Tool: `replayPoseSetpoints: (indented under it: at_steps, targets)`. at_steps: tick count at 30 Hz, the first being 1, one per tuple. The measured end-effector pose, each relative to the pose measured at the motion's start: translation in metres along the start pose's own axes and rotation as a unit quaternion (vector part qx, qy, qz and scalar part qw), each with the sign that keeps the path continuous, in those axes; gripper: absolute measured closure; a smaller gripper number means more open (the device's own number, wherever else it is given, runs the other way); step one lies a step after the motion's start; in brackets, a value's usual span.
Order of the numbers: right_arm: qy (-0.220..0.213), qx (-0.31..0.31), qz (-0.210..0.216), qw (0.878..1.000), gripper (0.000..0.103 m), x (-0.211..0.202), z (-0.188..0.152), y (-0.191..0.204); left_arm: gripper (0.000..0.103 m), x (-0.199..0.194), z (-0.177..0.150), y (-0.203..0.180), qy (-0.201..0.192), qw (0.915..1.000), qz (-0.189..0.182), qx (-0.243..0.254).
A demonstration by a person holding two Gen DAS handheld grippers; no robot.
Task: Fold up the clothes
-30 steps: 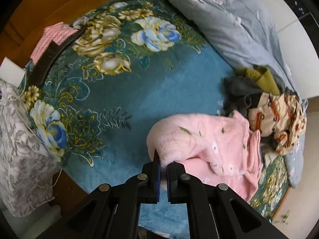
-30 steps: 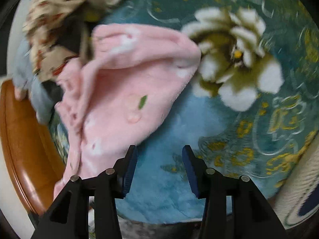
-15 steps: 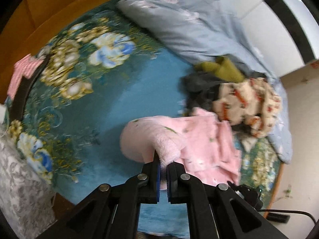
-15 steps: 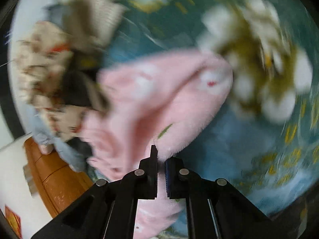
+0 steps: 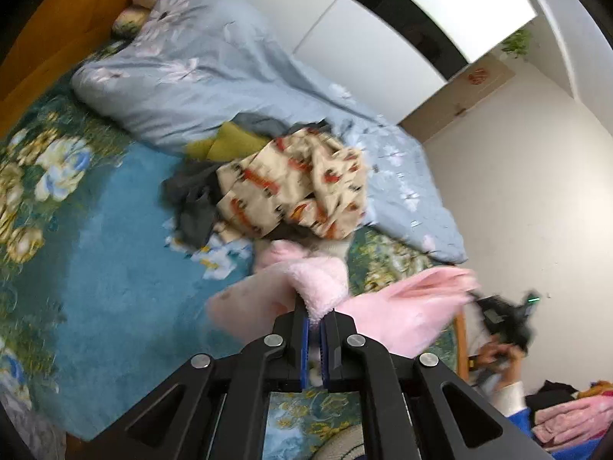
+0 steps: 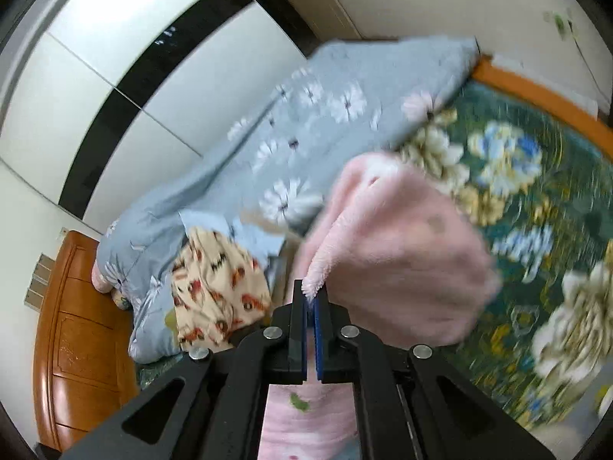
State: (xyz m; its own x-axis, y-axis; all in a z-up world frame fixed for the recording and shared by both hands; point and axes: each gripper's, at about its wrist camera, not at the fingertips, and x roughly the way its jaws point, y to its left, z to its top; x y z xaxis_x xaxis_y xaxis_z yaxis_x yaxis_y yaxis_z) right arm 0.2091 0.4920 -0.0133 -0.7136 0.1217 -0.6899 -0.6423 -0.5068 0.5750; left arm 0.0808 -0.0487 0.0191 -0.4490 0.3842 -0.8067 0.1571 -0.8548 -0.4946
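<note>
Two tools clamped, left tool (image 5: pixel 314 316), right tool (image 6: pixel 309 299), pinching pink fleece (image 5: pixel 322 287) edges

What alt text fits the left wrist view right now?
The left claw is shut on a fluffy pink garment lifted above a teal floral blanket. Behind lie a patterned clothes pile and a grey-blue duvet.

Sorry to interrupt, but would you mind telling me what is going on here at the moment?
A person is folding laundry on a bed, a handheld gripper in each hand. The left gripper and the right gripper are each clamped on an edge of a fluffy pink garment, holding it up above the floral blanket. A heap of other clothes waits beside a blue-grey duvet.
</note>
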Motion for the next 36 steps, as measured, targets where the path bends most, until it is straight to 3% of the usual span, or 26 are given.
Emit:
replayPoseSetpoints:
  at_steps: [1,4,7,9,12,16,18,20,21,23,27,33,36]
  targets:
    - [0.004,-0.003,-0.005,1.0,0.1,0.002,0.0,-0.005,0.098,0.009,-0.009,0.011,0.012,0.9997,0.014,-0.017]
    - [0.081,0.018,-0.048,0.995,0.1,0.047,-0.027,-0.035,0.098,0.051,-0.043,0.054,0.068,0.9927,0.068,-0.073]
    - [0.164,0.073,-0.1,0.979,0.1,0.093,-0.066,-0.076,0.098,0.093,-0.078,0.095,0.137,0.9747,0.112,-0.136]
    - [0.197,0.109,-0.126,0.966,0.1,0.111,-0.09,-0.099,0.098,0.106,-0.089,0.105,0.162,0.9681,0.122,-0.147]
    - [0.211,0.135,-0.151,0.956,0.1,0.113,-0.111,-0.117,0.097,0.115,-0.087,0.105,0.191,0.9665,0.121,-0.122]
    - [0.208,0.137,-0.164,0.954,0.097,0.106,-0.117,-0.114,0.089,0.128,-0.083,0.105,0.229,0.9622,0.119,-0.088]
    - [0.2,0.135,-0.165,0.956,0.095,0.098,-0.117,-0.107,0.078,0.134,-0.082,0.105,0.248,0.9591,0.117,-0.071]
    - [0.183,0.122,-0.17,0.961,0.069,0.086,-0.113,-0.094,0.047,0.142,-0.077,0.105,0.268,0.9555,0.112,-0.051]
    - [0.172,0.112,-0.175,0.963,0.064,0.079,-0.112,-0.084,0.044,0.148,-0.071,0.107,0.28,0.9537,0.102,-0.037]
    - [0.157,0.089,-0.181,0.967,0.059,0.065,-0.113,-0.064,0.042,0.159,-0.059,0.108,0.301,0.9497,0.086,-0.002]
    - [0.154,0.043,-0.202,0.966,0.054,0.046,-0.134,-0.019,0.041,0.198,-0.03,0.111,0.311,0.941,0.107,0.081]
    - [0.19,0.015,-0.228,0.955,0.054,0.035,-0.181,0.023,0.041,0.291,0.017,0.107,0.308,0.9448,0.074,0.086]
    - [0.211,0.007,-0.239,0.948,0.054,0.026,-0.203,0.038,0.041,0.335,0.027,0.09,0.311,0.9391,0.064,0.133]
